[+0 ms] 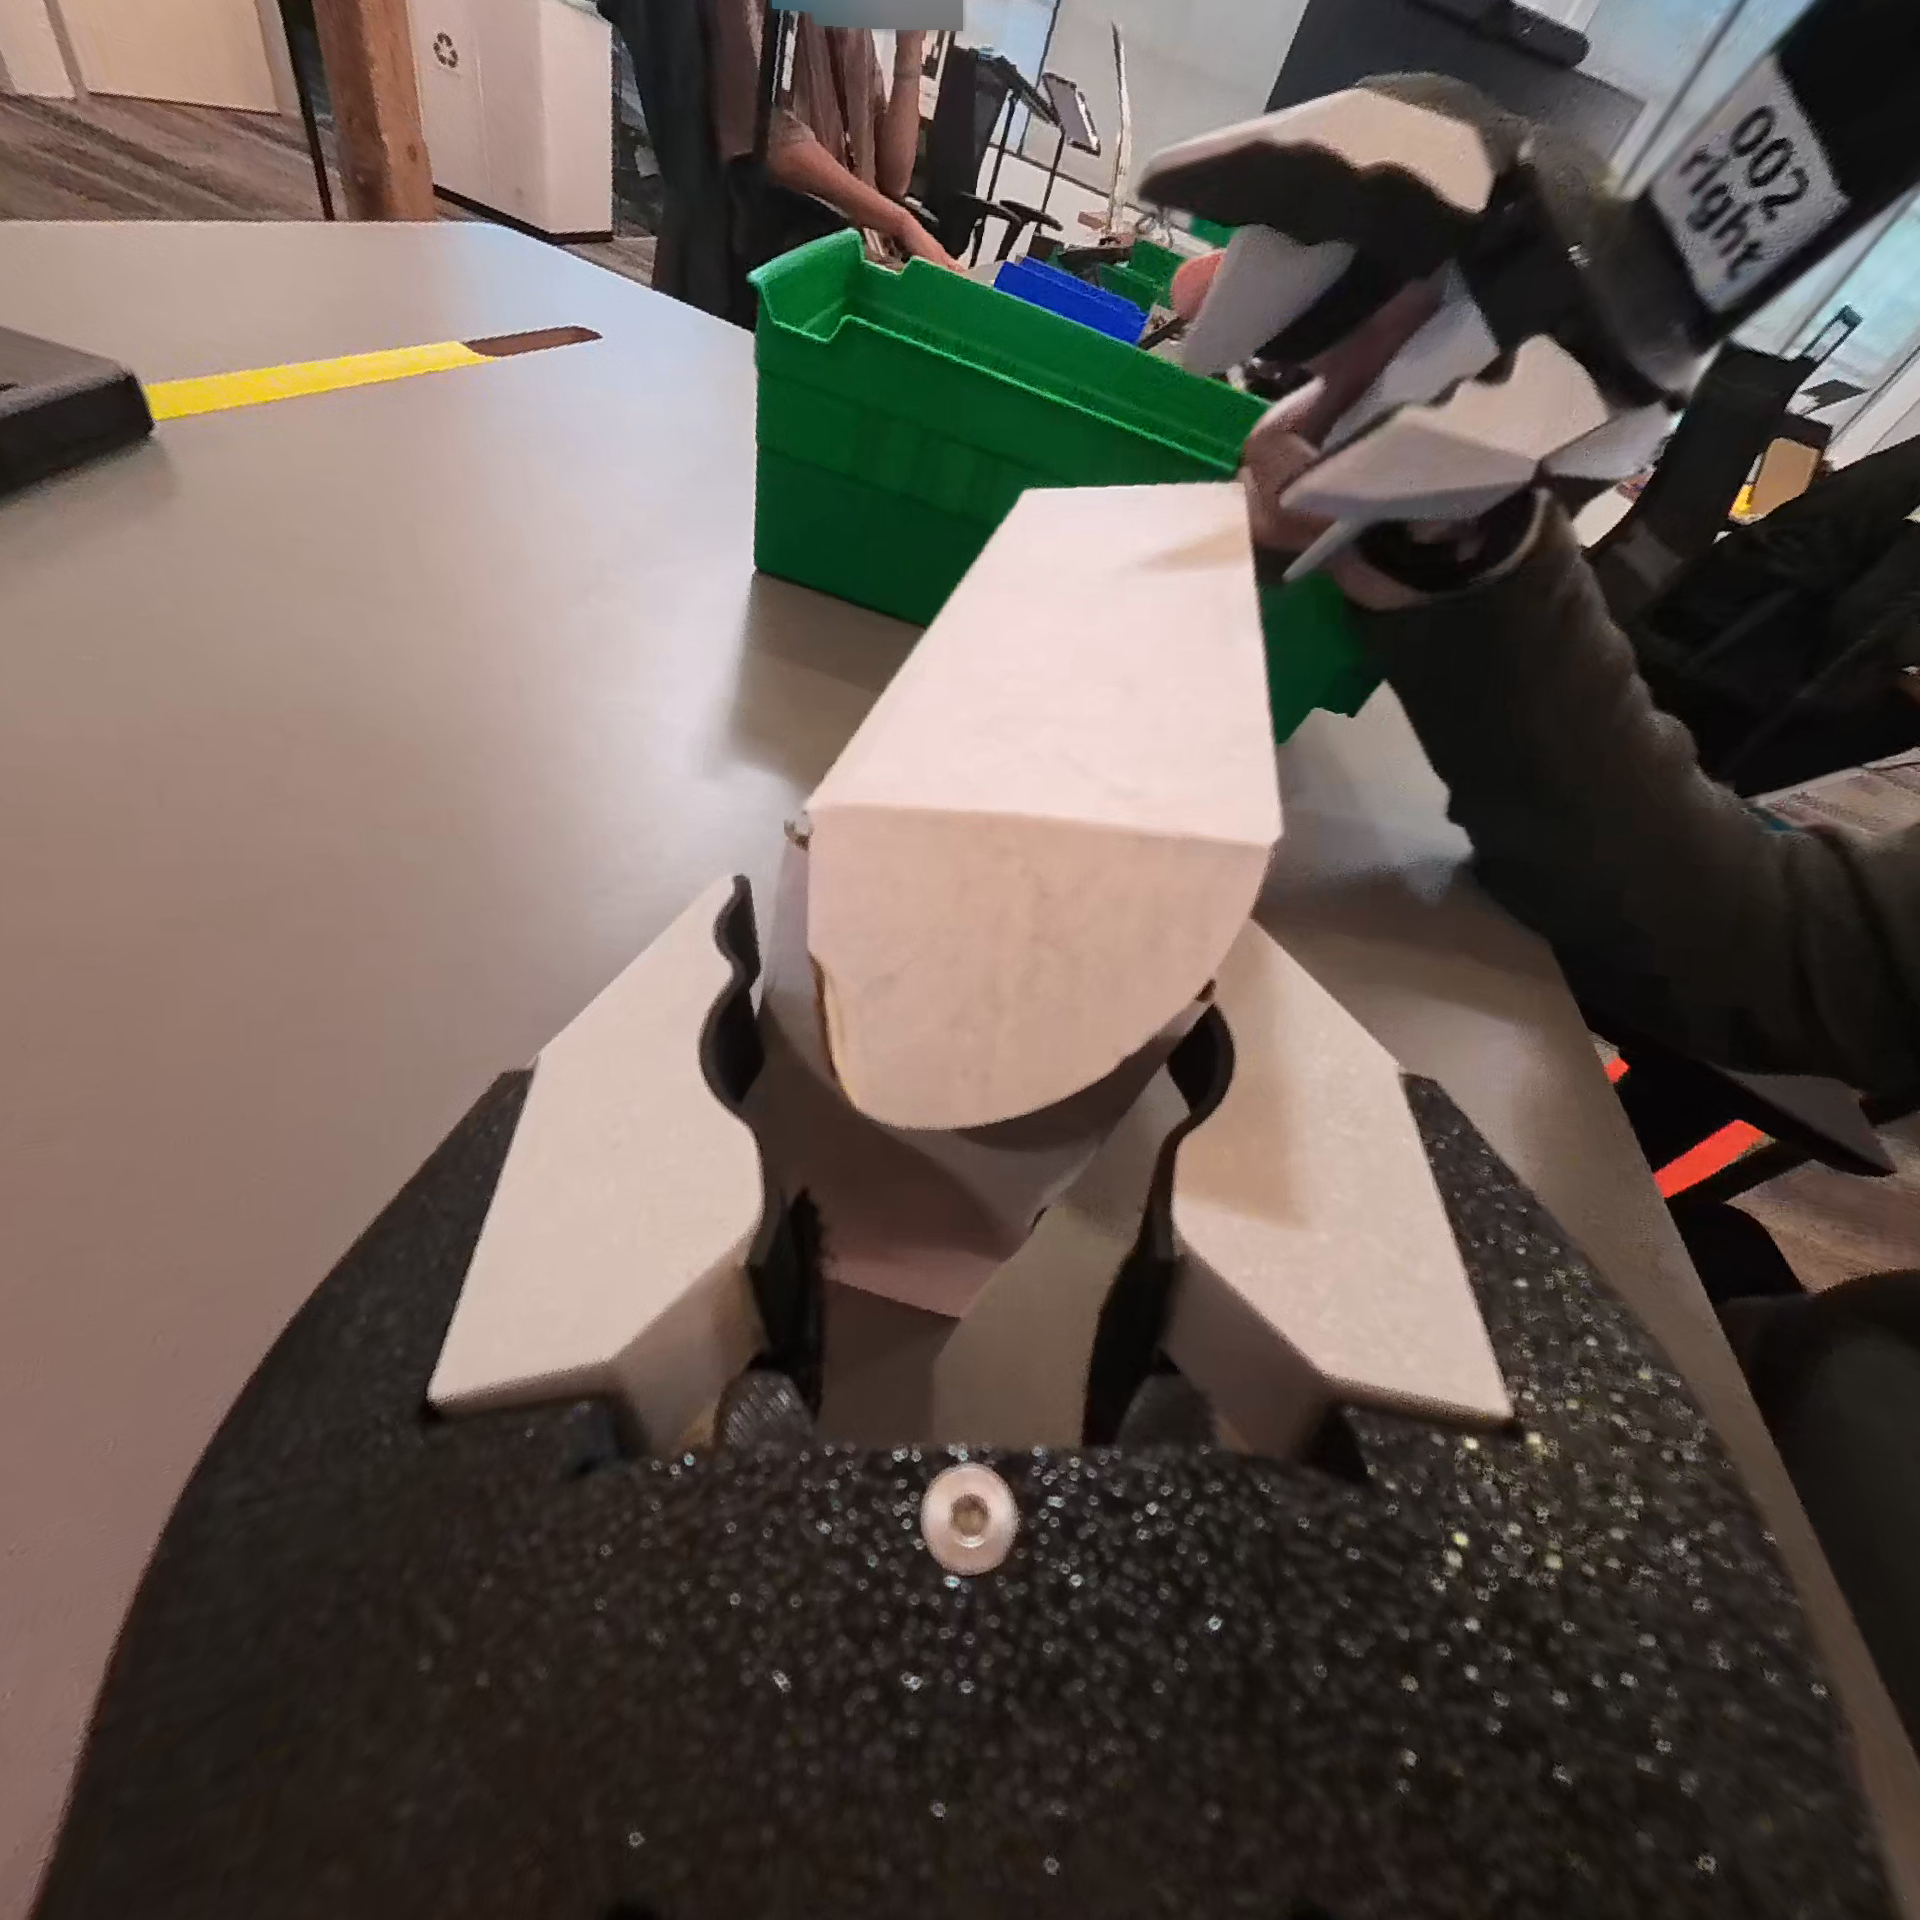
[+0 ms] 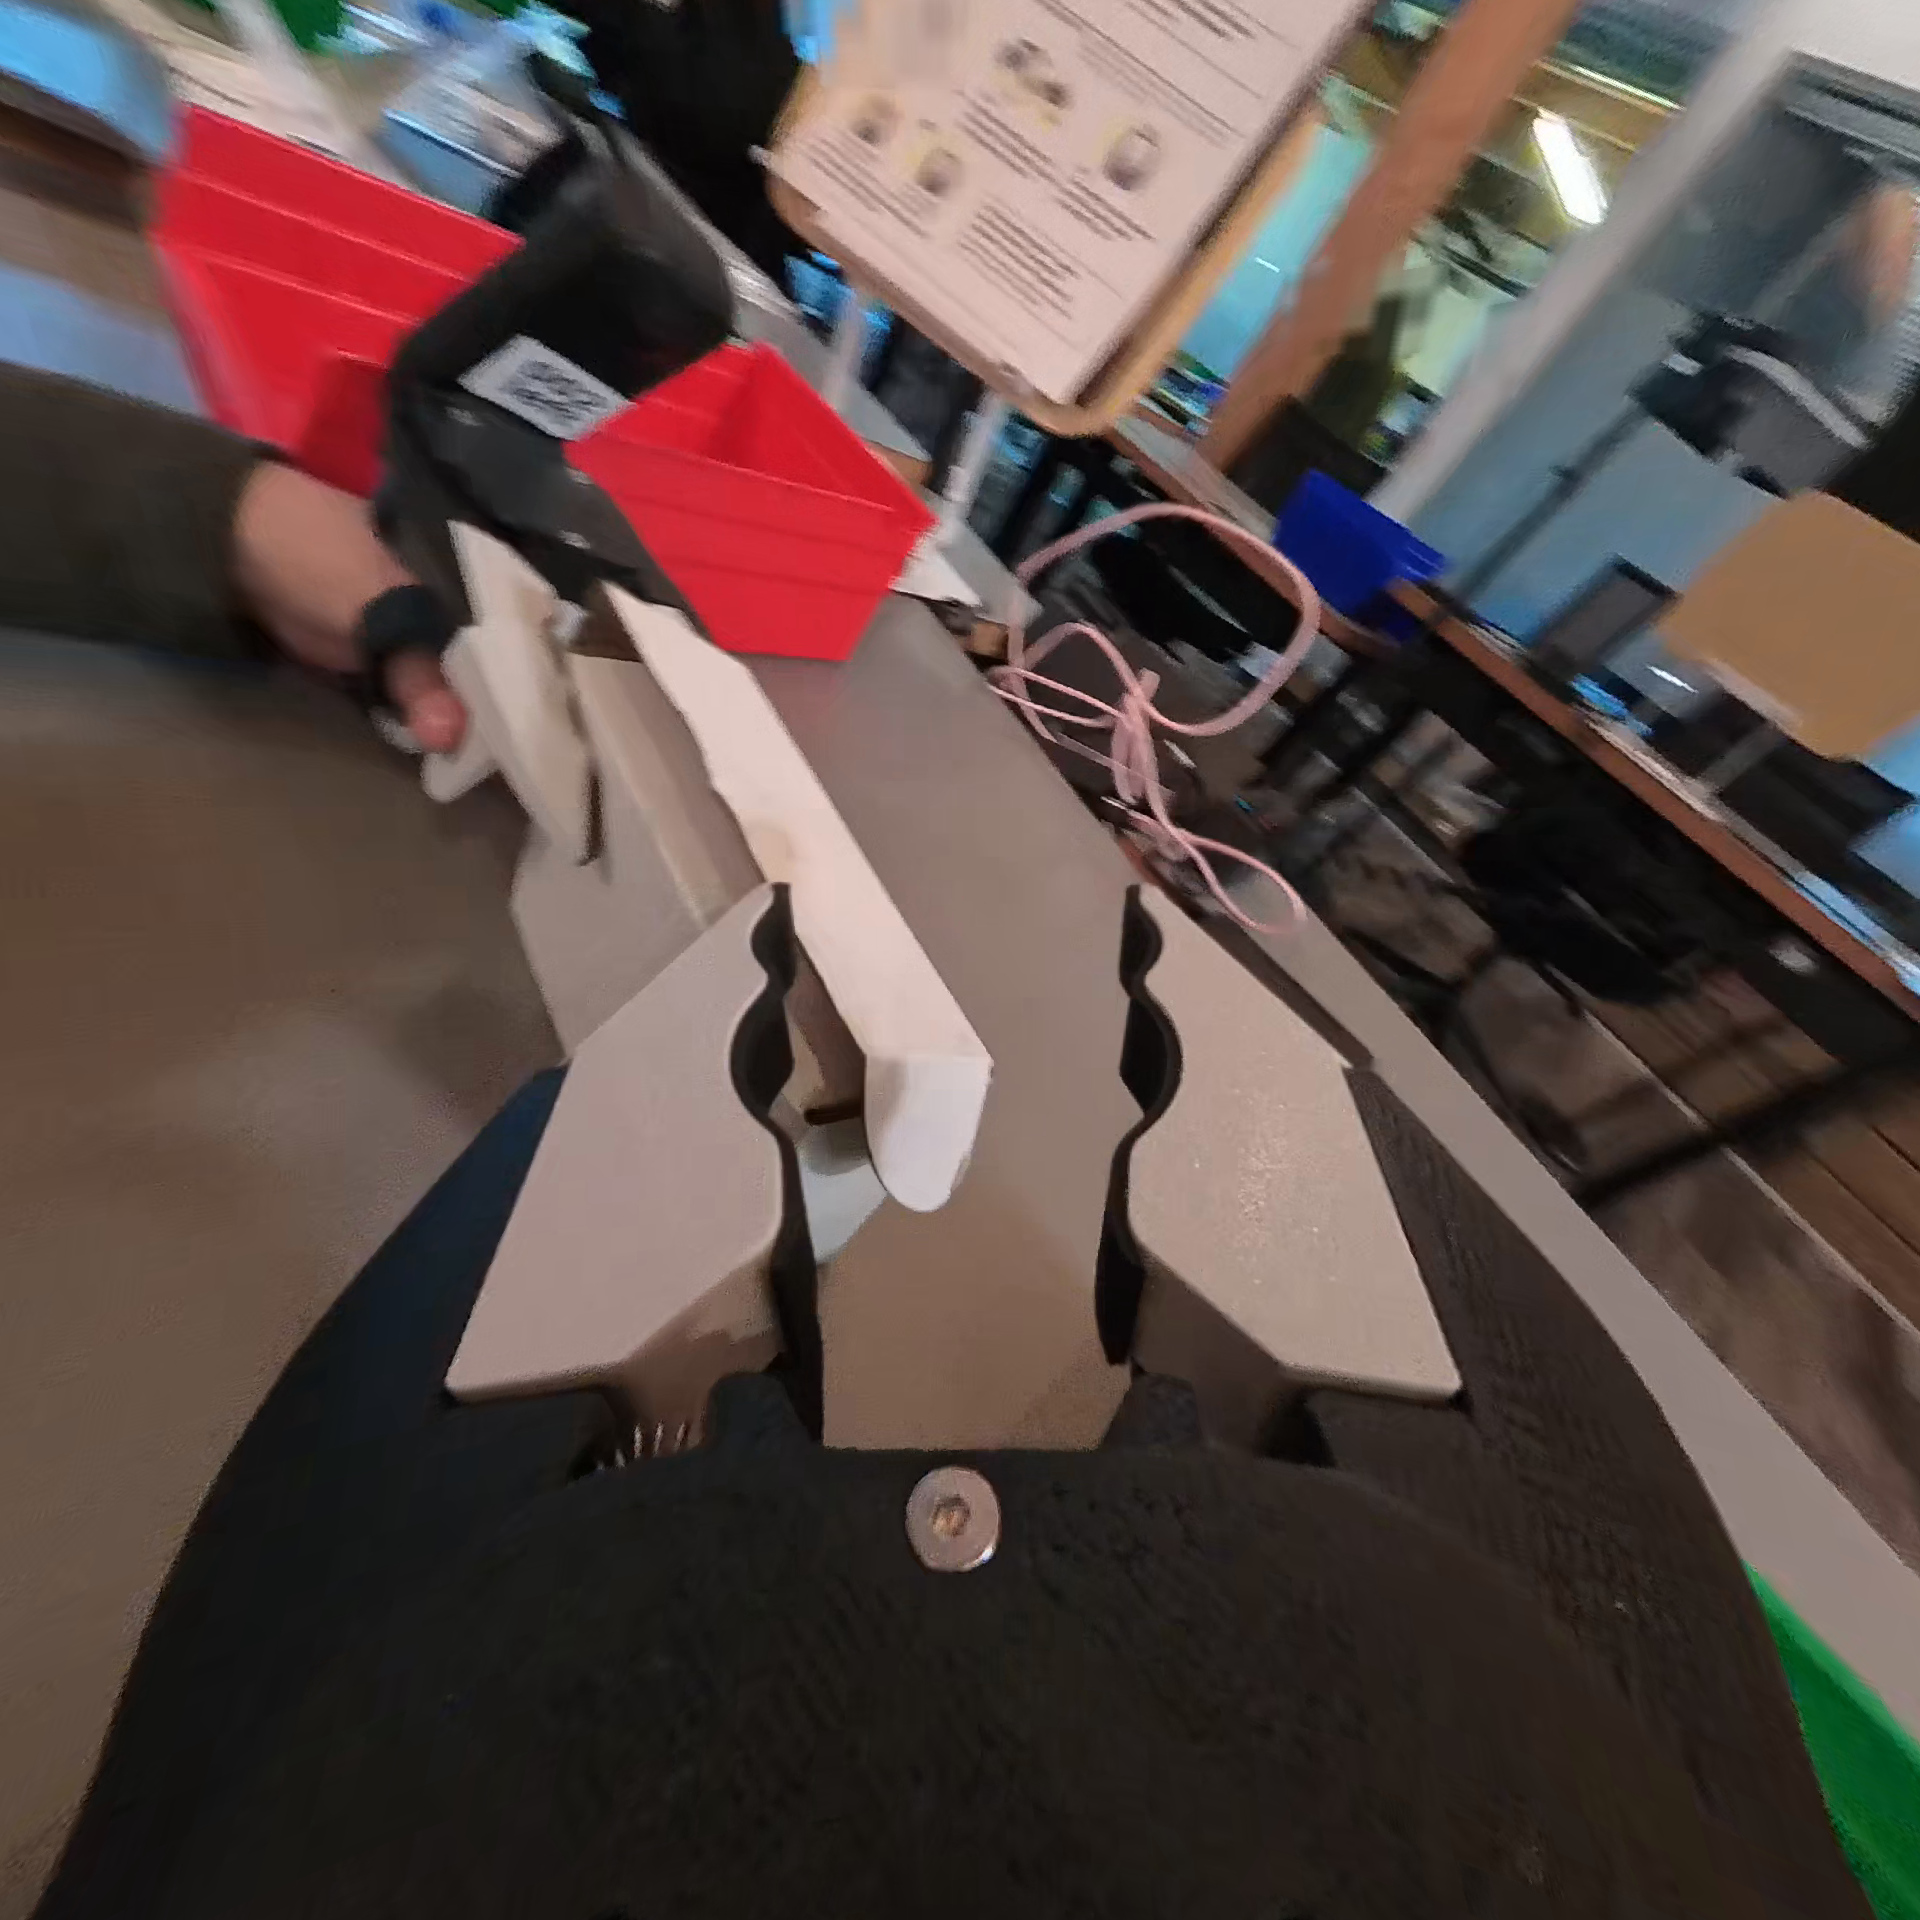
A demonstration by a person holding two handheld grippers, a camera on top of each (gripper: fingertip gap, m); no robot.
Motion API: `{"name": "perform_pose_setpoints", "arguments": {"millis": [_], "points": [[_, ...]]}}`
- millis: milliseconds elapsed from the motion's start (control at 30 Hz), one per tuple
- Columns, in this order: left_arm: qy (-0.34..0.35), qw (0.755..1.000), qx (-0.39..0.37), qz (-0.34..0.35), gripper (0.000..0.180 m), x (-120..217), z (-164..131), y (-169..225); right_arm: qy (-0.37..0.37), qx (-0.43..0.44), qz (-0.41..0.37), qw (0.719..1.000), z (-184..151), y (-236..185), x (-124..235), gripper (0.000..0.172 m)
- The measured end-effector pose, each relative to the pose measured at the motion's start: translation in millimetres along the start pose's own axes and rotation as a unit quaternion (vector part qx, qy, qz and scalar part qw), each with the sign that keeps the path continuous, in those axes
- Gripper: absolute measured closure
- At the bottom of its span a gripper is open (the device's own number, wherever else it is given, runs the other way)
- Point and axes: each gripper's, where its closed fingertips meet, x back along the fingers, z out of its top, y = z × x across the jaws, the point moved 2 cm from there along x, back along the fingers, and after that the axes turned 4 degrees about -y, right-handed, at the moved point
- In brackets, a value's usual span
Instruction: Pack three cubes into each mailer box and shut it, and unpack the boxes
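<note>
Jaws, left: the left gripper [image 1: 987,914] has its two fingers on either side of the near end of a white mailer box [image 1: 1091,675]. The left pad [image 1: 743,966] sits right at the box's side wall. The right pad is hidden under a rounded flap, so I cannot tell whether the box is truly pinched.
Jaws, right: the right gripper [image 2: 956,904] is spread. The box's long white edge runs in just beside its left finger [image 2: 665,1091], with a clear stretch of counter between that edge and the right finger.
Mailer box: it is long and narrow, tilted, and spans the space between the two grippers. Its near end is at the left jaws and its far end is at the right jaws. No cubes can be seen in either view.
Hands: a dark-sleeved hand [image 2: 312,603] holds the left gripper, as seen from the right wrist view.
Counter: the counter [image 1: 364,675] is plain grey, with a strip of yellow tape [image 1: 312,379] far off to the left.
Bins: a green bin [image 1: 935,416] stands just behind the box's far end. A red bin [image 2: 727,520] stands behind the left gripper.
Beyond: a pink cable [image 2: 1164,717] is looped at the counter's edge. A person [image 1: 831,156] stands behind the green bin.
</note>
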Motion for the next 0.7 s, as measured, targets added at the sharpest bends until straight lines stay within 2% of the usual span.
{"name": "perform_pose_setpoints", "arguments": {"millis": [67, 133, 267, 400, 500, 633, 700], "points": [[0.003, 1.000, 0.001, 0.006, 0.101, 0, 0, 0, -0.008, -0.013, -0.050, 0.999, 1, 4, 7, 0.124], [0.005, 1.000, 0.002, 0.008, 0.101, 0, 0, -1, -0.036, -0.008, -0.084, 0.996, -5, 3, 15, 0.129], [0.003, 1.000, 0.002, 0.008, 0.101, 0, 0, -1, -0.121, -0.034, -0.061, 0.990, -34, -14, 28, 0.132], [0.003, 1.000, 0.001, 0.008, 0.101, 0, 0, -1, -0.165, -0.036, -0.099, 0.981, -50, -7, 21, 0.142], [0.006, 1.000, 0.002, 0.013, 0.101, 1, 0, -1, -0.149, -0.050, -0.120, 0.980, -43, 0, 15, 0.150], [0.004, 1.000, 0.003, 0.015, 0.101, 1, 0, -1, -0.152, -0.061, -0.105, 0.981, -41, -3, 8, 0.156], [0.002, 1.000, 0.004, 0.017, 0.101, 1, 0, -1, -0.134, -0.081, -0.098, 0.983, -34, -4, 7, 0.169]]}}
